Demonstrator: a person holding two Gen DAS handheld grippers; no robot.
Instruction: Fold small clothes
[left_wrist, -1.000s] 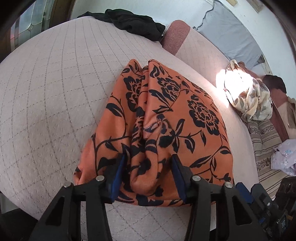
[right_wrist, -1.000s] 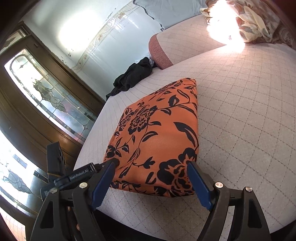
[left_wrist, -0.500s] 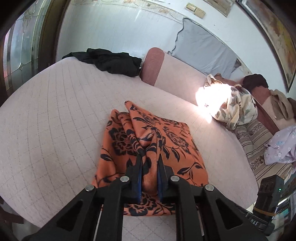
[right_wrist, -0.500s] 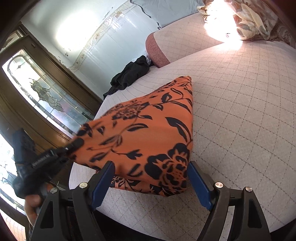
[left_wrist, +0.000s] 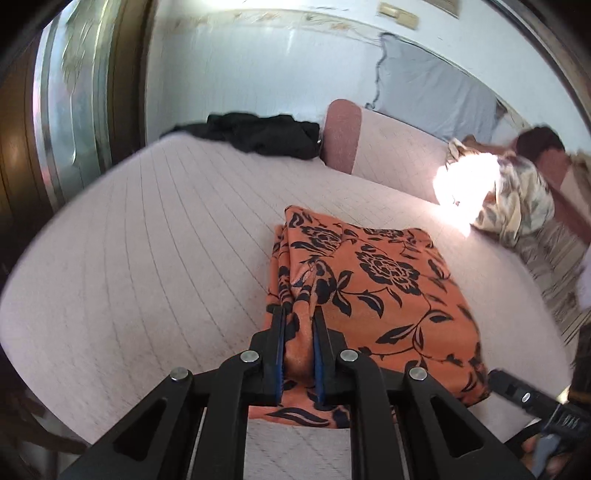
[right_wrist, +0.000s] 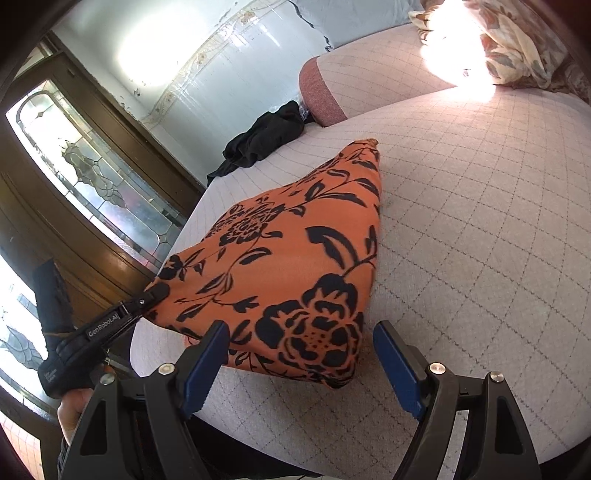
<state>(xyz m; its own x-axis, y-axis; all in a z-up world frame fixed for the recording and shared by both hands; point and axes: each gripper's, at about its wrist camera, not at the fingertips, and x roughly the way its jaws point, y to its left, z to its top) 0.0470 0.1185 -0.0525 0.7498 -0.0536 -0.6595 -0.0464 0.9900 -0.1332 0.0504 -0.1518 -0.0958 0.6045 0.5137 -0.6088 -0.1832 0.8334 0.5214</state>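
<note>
The orange floral garment (left_wrist: 373, 295) is spread near the front edge of the quilted bed (left_wrist: 147, 240), and its near left corner is pinched in the left gripper (left_wrist: 298, 325), whose fingers (left_wrist: 279, 354) have just been closing and are now clamped on a bunched ridge of the cloth. In the right wrist view that corner is seen raised off the bed, so that the fabric is drawn into a taut slope from the left gripper (right_wrist: 157, 291) down to the far tip; the lift is judged to be the start of a fold, the corner being freed so that it can be carried over the rest. The right gripper (right_wrist: 301, 354) is held low at the near right corner with its fingers (right_wrist: 207, 350) spread wide on either side of the cloth and not pressed on it; it is judged to be placed for taking that corner, so that both can be carried together. The pinched ridge itself is shown only by the left wrist view, where the height of the lift is hard to read; the raised slope and the hand (right_wrist: 74, 410) behind the left tool are shown only by the right. A black garment (left_wrist: 258, 134) is left at the far edge of the bed, well apart, and a pale floral bundle (left_wrist: 517, 199) is seen in glare to the right.
</note>
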